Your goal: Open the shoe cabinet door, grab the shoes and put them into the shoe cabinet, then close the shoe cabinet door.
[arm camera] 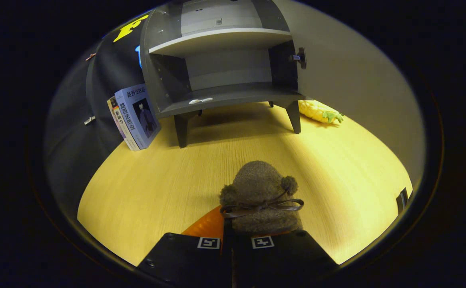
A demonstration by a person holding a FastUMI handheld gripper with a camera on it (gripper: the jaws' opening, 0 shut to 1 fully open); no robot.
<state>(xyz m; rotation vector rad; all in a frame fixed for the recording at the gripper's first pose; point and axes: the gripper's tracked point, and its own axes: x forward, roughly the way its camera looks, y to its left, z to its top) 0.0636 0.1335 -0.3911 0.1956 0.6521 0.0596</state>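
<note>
A brown fuzzy shoe [260,198] with a thin bow and small pom-poms sticks out from between my fingers, toe pointing ahead. My gripper [230,236] is shut on the shoe's rear edge and holds it over the wooden floor [157,188]. Far ahead stands the grey shoe cabinet [221,64] on short legs. Its door [337,68] is swung open to the right, and two shelves show inside. A small pale object [200,101] lies on the lower shelf. Something orange [207,226] shows just left of the shoe, beside my left finger.
Two books [135,116] lean against the cabinet's left side. A yellow and green plush toy [320,111] lies on the floor by the cabinet's right leg, at the foot of the open door. Bare floor stretches between the shoe and the cabinet.
</note>
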